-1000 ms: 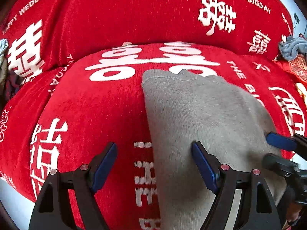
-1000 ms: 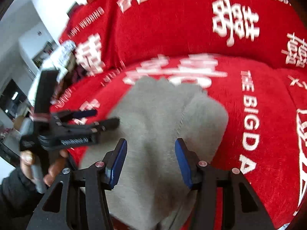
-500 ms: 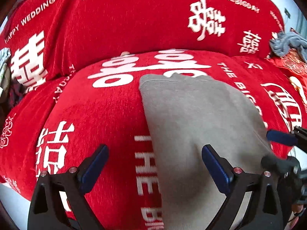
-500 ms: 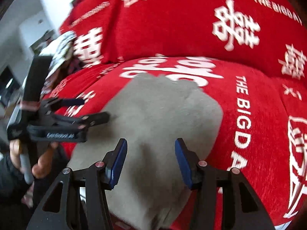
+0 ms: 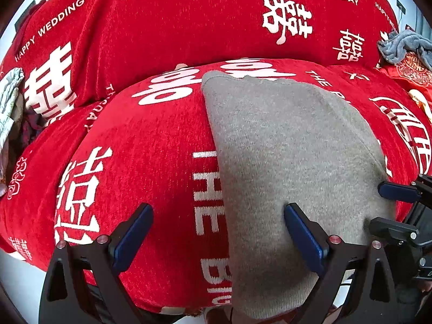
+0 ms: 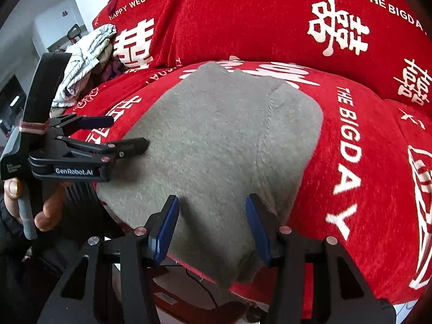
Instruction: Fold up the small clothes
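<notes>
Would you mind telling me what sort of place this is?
Probably a home living room: a sofa under a red wedding-print cover, laundry heaped at its end, and a grey garment spread on the seat.

Home: wedding-print sofa (image 5: 162,40), laundry (image 6: 83,62)

A sofa (image 5: 151,140) fills nearly all of both views, draped in a red cover (image 6: 270,19) woven with white double-happiness characters and the words "HAPPY WEDDING" and "THE BIG DAY". Crumpled pale cloth (image 6: 81,62) is heaped at the sofa's left end; a grey-blue cloth (image 5: 402,46) lies at its right end. Beyond the left end stands a white wall (image 6: 54,13) (daylight falls evenly; its source is unseen).
</notes>
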`<state>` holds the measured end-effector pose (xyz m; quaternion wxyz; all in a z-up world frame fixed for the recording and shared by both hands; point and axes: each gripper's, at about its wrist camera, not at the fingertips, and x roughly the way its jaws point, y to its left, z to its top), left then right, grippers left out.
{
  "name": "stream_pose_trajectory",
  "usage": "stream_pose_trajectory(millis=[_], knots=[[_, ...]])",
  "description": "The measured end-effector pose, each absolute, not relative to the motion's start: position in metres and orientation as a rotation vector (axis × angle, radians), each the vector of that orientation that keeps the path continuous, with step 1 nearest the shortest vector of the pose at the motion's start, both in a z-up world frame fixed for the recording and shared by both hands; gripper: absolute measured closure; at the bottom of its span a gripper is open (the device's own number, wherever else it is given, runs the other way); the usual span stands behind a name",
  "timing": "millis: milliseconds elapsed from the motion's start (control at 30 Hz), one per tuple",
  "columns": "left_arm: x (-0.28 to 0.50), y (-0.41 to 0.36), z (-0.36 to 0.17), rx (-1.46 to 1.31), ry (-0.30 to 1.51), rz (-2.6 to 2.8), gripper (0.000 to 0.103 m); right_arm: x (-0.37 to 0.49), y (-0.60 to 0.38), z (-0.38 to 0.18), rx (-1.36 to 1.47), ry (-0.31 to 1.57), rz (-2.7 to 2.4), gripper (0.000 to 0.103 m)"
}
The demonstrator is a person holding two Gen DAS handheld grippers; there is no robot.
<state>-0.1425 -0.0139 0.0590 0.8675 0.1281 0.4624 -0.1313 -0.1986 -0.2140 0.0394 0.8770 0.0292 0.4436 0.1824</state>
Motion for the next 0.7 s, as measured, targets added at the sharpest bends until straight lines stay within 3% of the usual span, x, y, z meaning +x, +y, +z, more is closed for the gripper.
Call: stream_pose_trajectory(millis=[200,267,333,700], knots=[[-0.159,-0.014,0.077,0.288,0.905,-0.238,0.004,-0.205,-0.209,0.06,0.024,0.911,0.276,0.047],[-0.165,-0.013,0.088,0.283,0.856,-0.229,0.004,-0.212,-0.2,0.075,-0.039,0.85,0.213,0.028],[-0.166,-0.011,0.096,0.257,0.845,-0.236,0.004,-0.216,-0.193,0.091,-0.069,0.791,0.193,0.023],[-0.166,-0.011,0.102,0.125,0.929,-0.293,0.004,-0.213,-0.168,0.102,-0.12,0.828,0.18,0.023]])
